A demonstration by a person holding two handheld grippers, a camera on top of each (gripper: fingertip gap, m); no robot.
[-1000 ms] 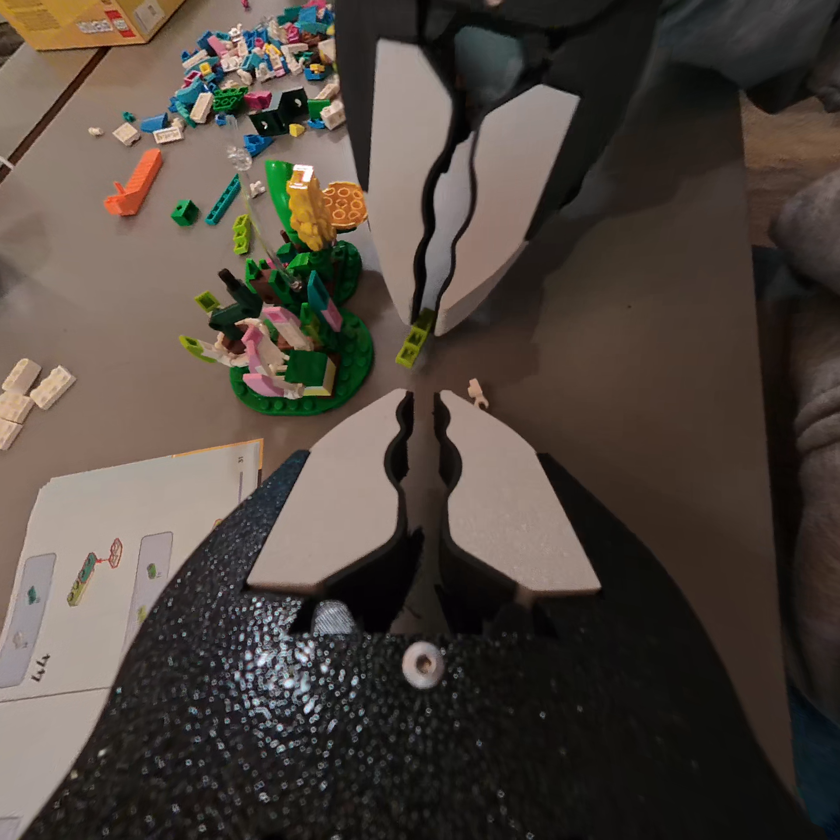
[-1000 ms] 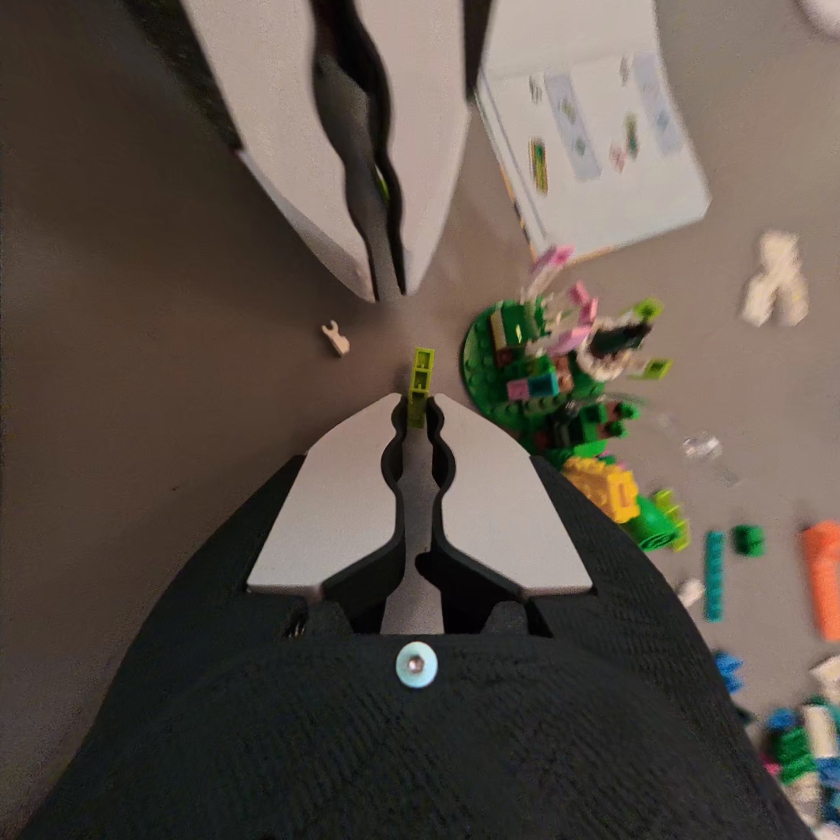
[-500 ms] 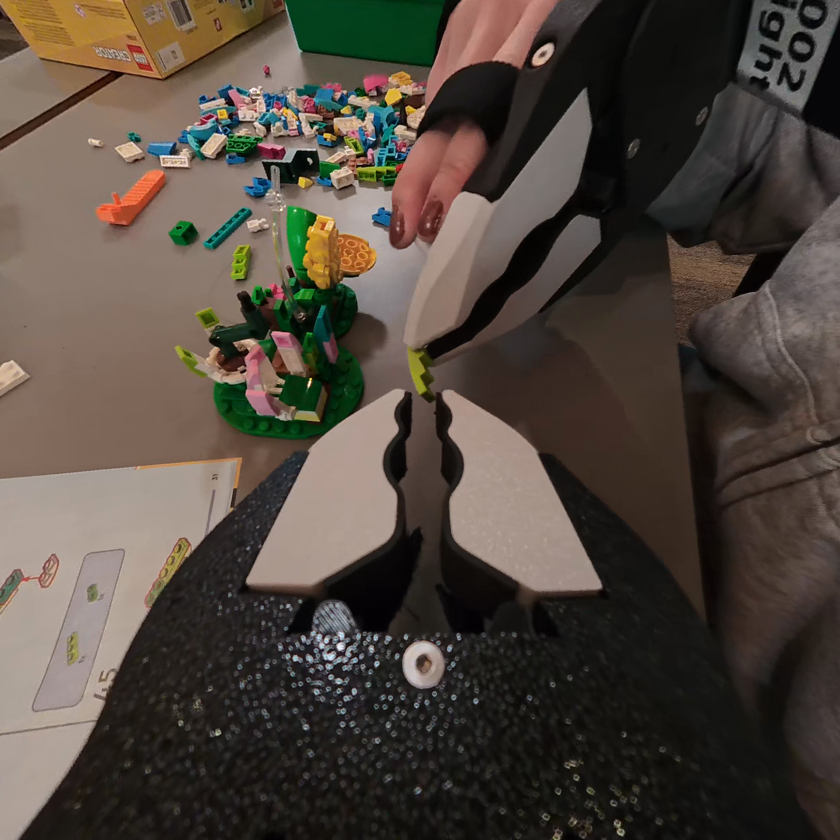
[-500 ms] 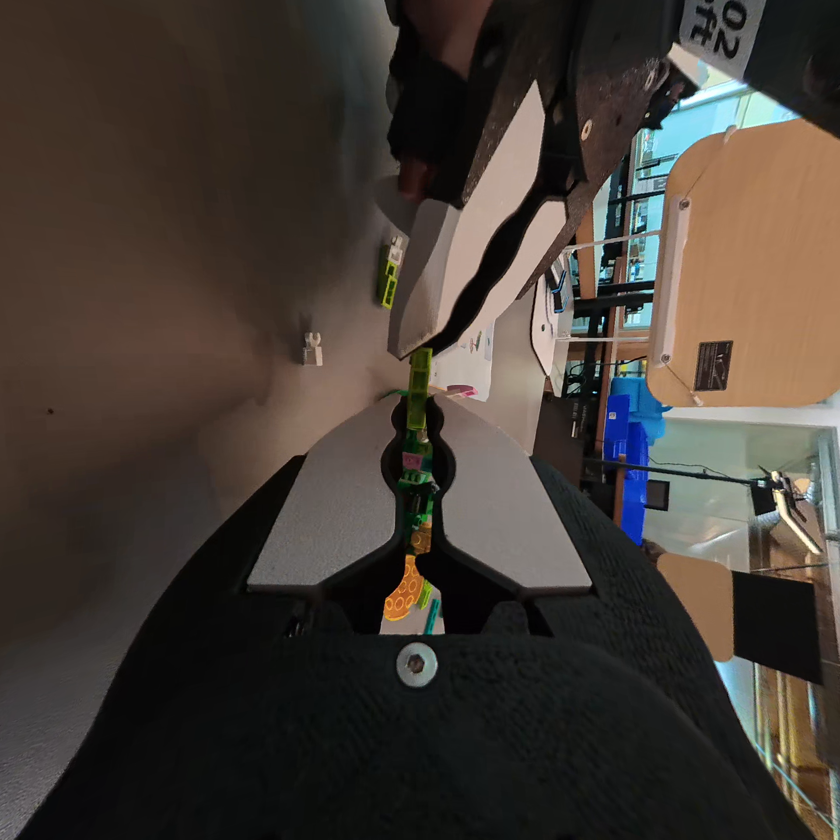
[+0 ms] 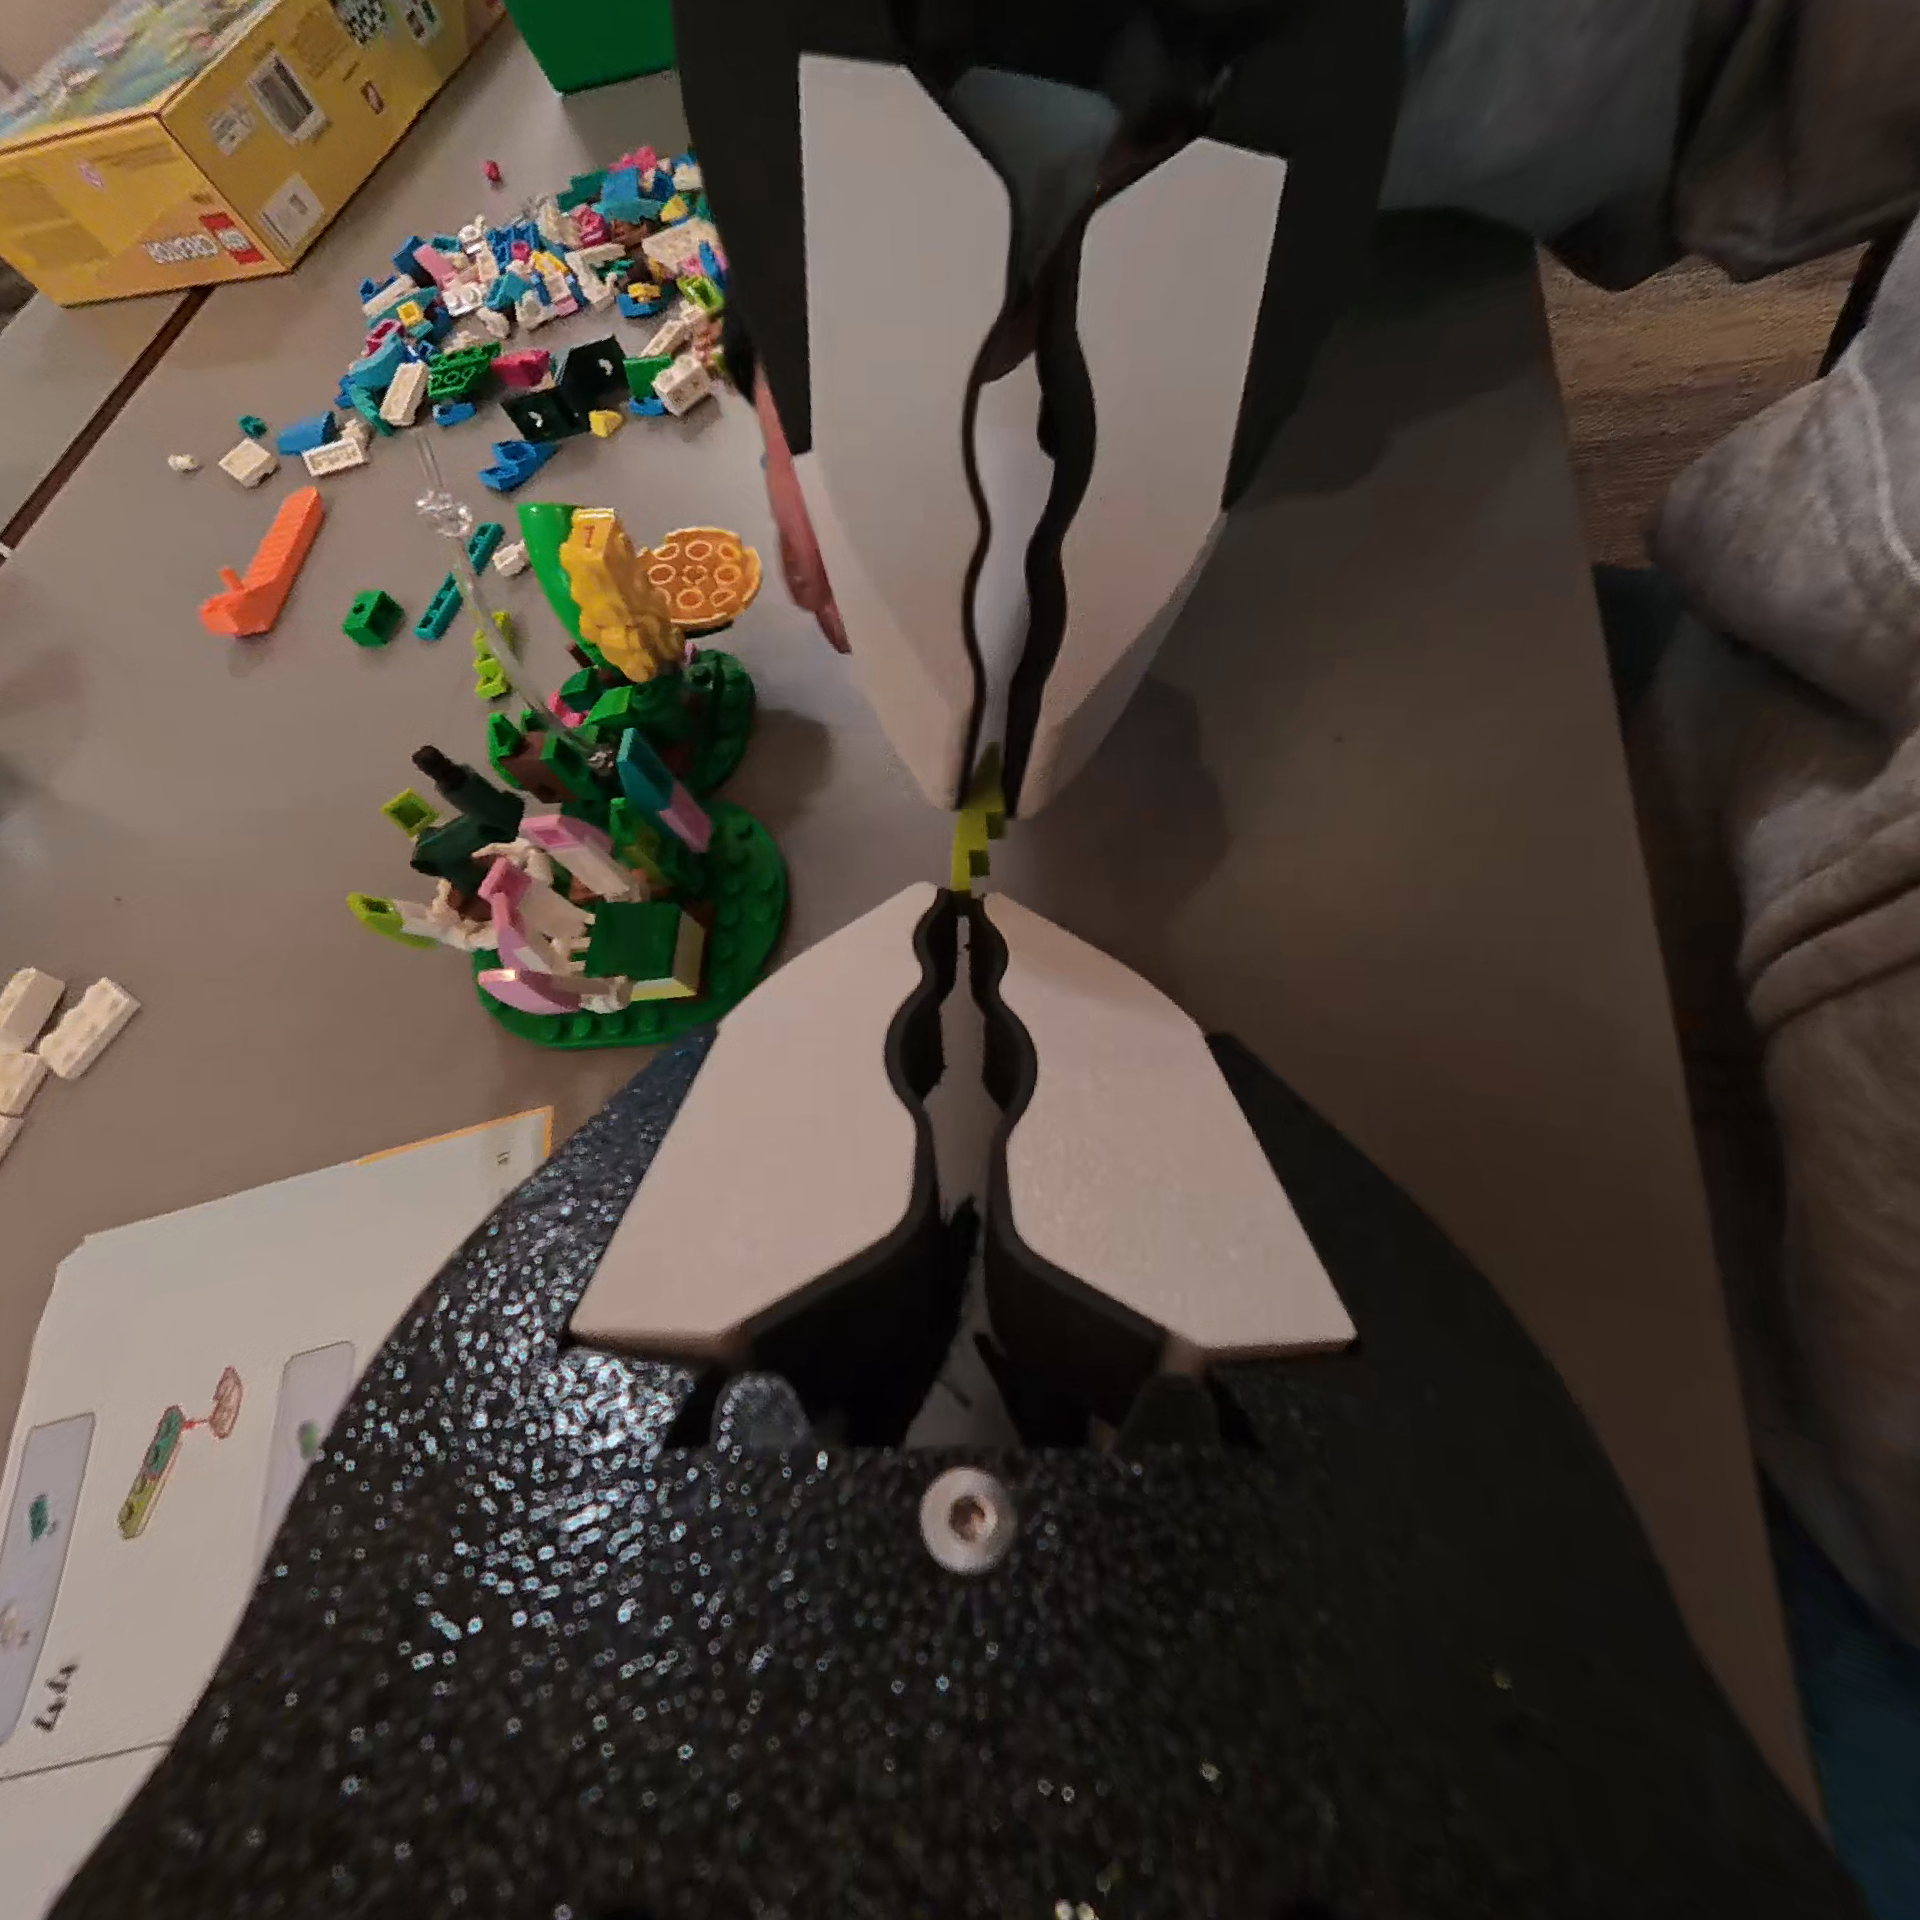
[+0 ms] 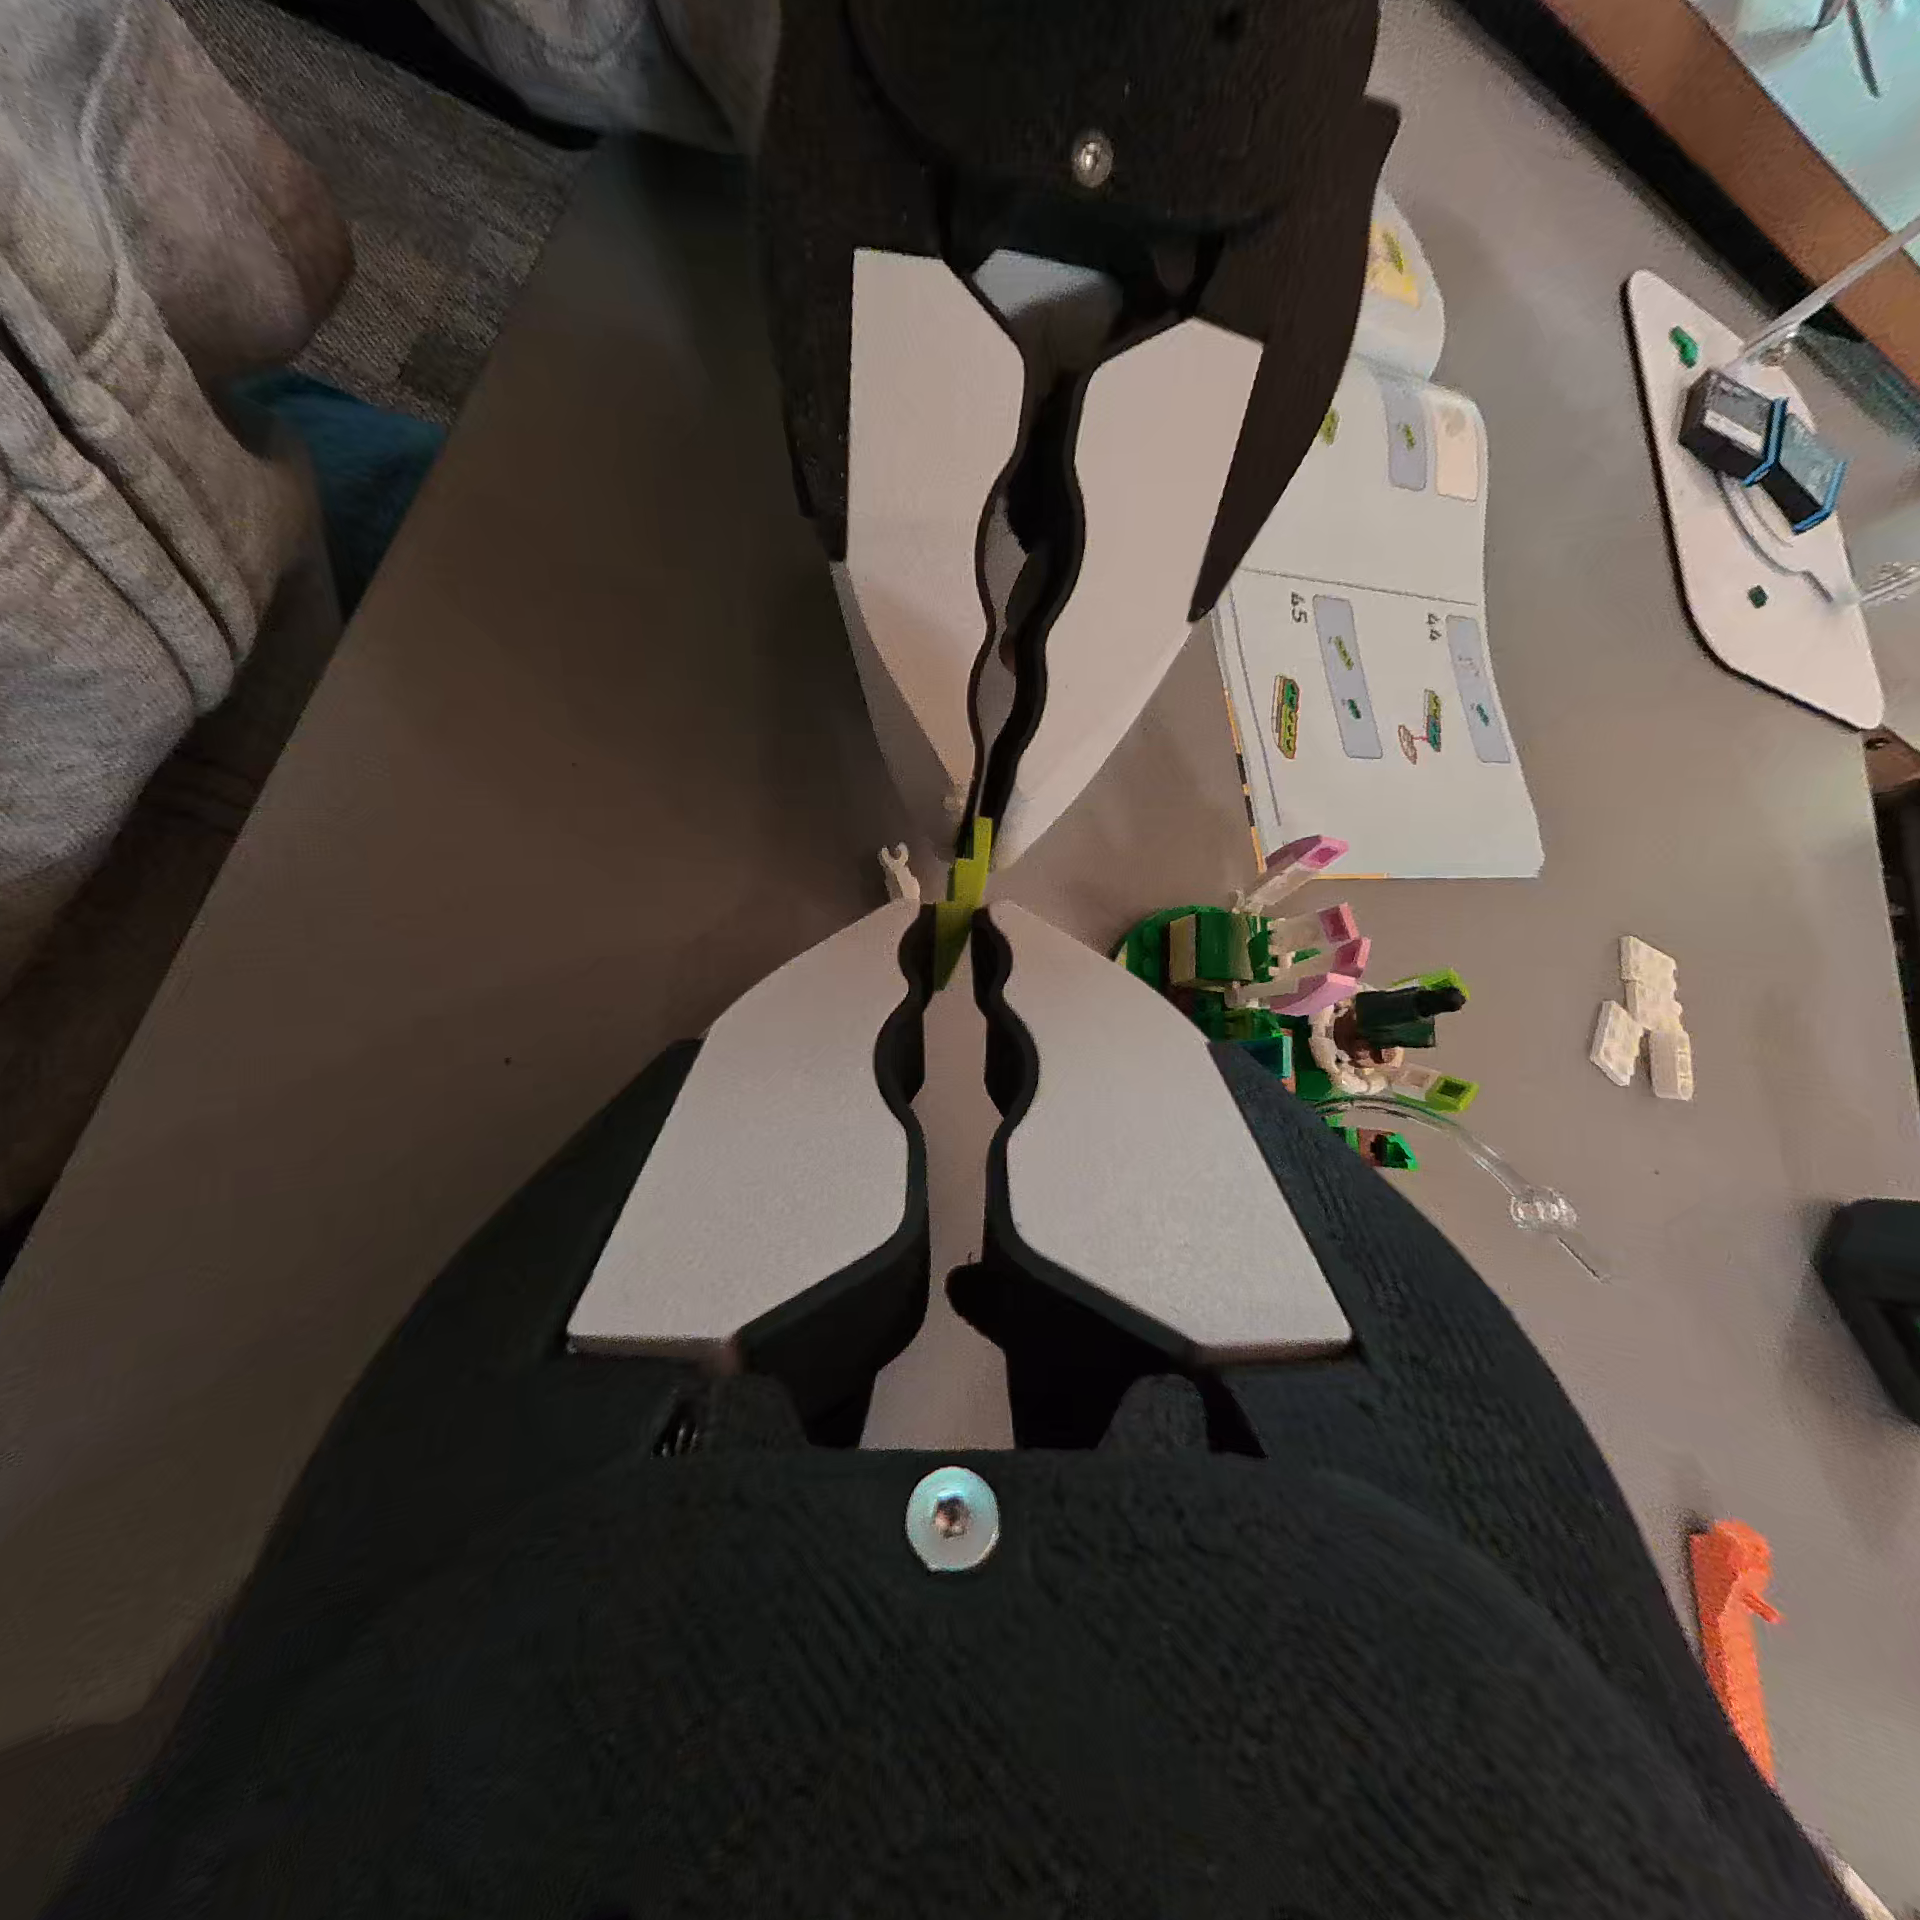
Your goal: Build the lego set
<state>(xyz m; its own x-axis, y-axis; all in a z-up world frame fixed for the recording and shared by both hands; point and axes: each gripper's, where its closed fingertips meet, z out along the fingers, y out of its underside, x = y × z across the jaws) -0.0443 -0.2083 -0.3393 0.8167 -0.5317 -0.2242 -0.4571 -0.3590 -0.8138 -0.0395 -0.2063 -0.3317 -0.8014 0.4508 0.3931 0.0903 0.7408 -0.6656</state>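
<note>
— What carries it all?
— A grey table (image 5: 1299,831), matte, its edge running beside a person's grey clothing.
— And on it?
— A flower model on green round plates (image 5: 623,862) near the middle. Behind it a heap of loose bricks (image 5: 540,301), with a yellow box (image 5: 197,156) at the far corner.
— Anything apart?
— An orange piece (image 5: 265,566), white bricks (image 6: 1647,1023), an open instruction booklet (image 6: 1382,665), and a tiny white clip (image 6: 899,868).

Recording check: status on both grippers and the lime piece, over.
Left gripper and right gripper tip to tip, both shut on lime green plate. Held above table. Flower model off to side, nothing blocking.
</note>
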